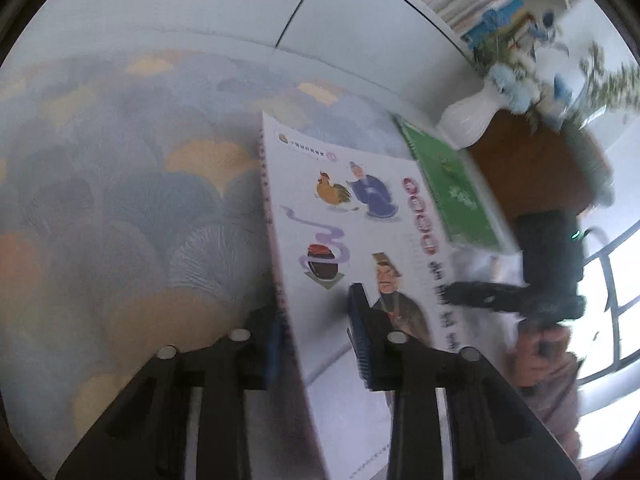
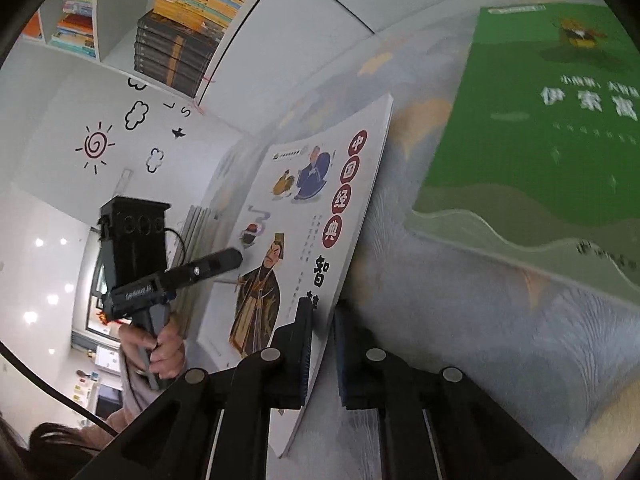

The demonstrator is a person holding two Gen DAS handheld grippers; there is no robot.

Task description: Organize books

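White picture book [image 1: 352, 216] standing tilted on its edge over the patterned cloth [image 1: 120, 200]; left tongs [image 1: 316, 332] and right tongs [image 2: 322, 344] both clamping it. Green book [image 2: 532, 140] lying flat just beside.

- A white picture book [image 2: 304, 240] with drawn figures, a rooster and red round title marks on its cover is standing tilted up on edge above a patterned cloth, its edges sitting between ribbed gripper pads
- A green book [image 2: 532, 140] with white lettering is lying flat on the same cloth, just beside the white one, cover facing up
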